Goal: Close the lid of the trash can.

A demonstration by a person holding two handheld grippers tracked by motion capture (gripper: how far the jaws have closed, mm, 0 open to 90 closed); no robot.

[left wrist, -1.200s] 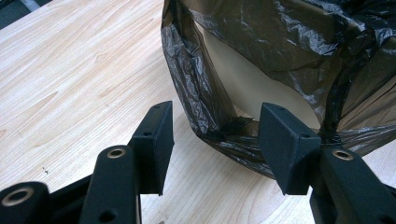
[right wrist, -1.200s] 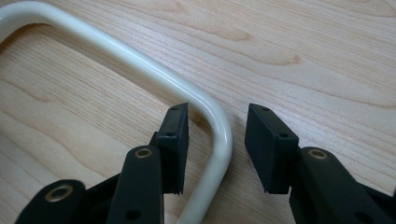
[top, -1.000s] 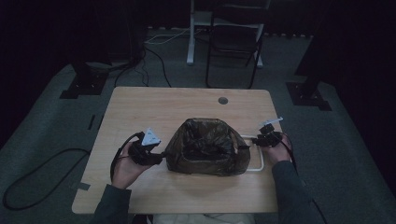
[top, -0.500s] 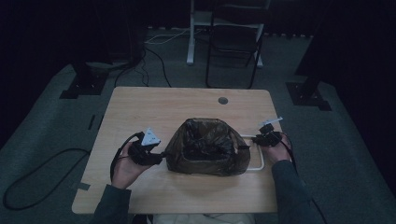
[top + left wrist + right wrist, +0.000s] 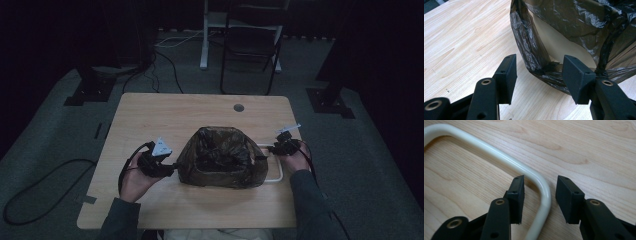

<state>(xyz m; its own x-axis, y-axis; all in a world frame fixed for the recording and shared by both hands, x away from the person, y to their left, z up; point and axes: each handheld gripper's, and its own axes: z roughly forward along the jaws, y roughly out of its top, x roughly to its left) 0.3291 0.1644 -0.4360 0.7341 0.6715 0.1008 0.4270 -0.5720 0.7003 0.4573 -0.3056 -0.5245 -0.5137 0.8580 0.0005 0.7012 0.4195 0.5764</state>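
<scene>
Bag corner and handle lie between spread fingers, ungripped.
Right gripper [image 5: 539, 195] fingers, just opened, straddle white handle [image 5: 499, 157]; left gripper [image 5: 539, 75] fingers wide around bag [image 5: 574, 22] corner; desk [image 5: 150, 115] layout seen from above.

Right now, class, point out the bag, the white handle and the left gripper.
bag [image 5: 220, 157], high view, crumpled top.
white handle [image 5: 499, 153], right gripper view, straight stretch of tube.
left gripper [image 5: 537, 72], left gripper view, midway between its fingertips.
</scene>
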